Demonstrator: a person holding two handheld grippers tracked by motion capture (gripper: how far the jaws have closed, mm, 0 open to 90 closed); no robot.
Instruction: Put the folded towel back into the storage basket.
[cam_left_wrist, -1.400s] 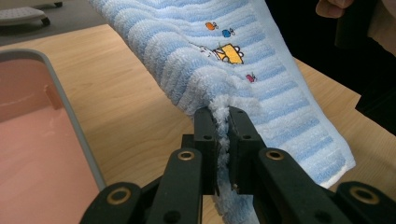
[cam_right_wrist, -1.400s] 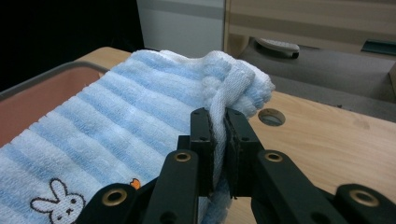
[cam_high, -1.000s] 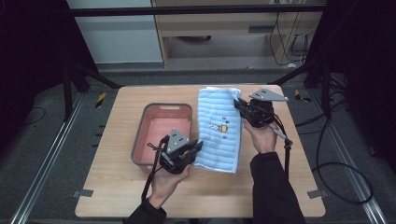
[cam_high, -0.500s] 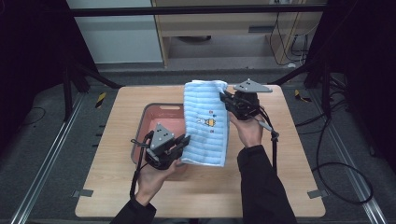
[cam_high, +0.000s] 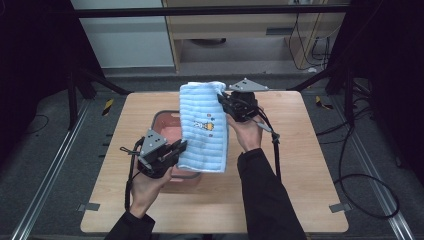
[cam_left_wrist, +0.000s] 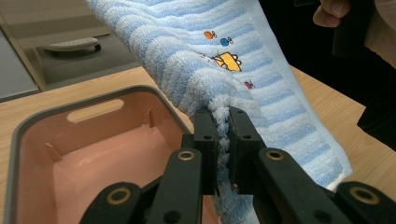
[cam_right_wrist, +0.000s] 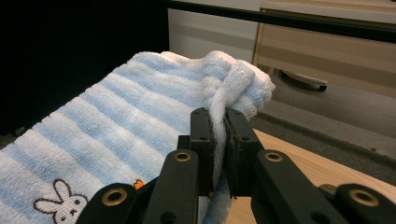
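Note:
A folded light-blue striped towel (cam_high: 205, 127) with small cartoon prints hangs lifted over the pink bin (cam_high: 164, 120) with a grey rim. My left gripper (cam_high: 180, 146) is shut on the towel's near lower-left corner; in the left gripper view the terry edge (cam_left_wrist: 223, 109) is pinched between the jaws, with the bin (cam_left_wrist: 93, 154) below. My right gripper (cam_high: 223, 102) is shut on the far upper-right corner, held higher, and in the right gripper view the bunched towel corner (cam_right_wrist: 233, 84) rises from between its jaws.
The wooden table (cam_high: 310, 165) has bare surface to the right and along the near edge. A cable (cam_high: 272, 150) trails from the right gripper down the forearm. Beyond the table's far edge stands a low cabinet (cam_high: 240, 30), with dark frame legs at both sides.
Both grippers carried the towel to the left and slightly up, from the table's right half to above the pink bin. Both grips stayed shut.

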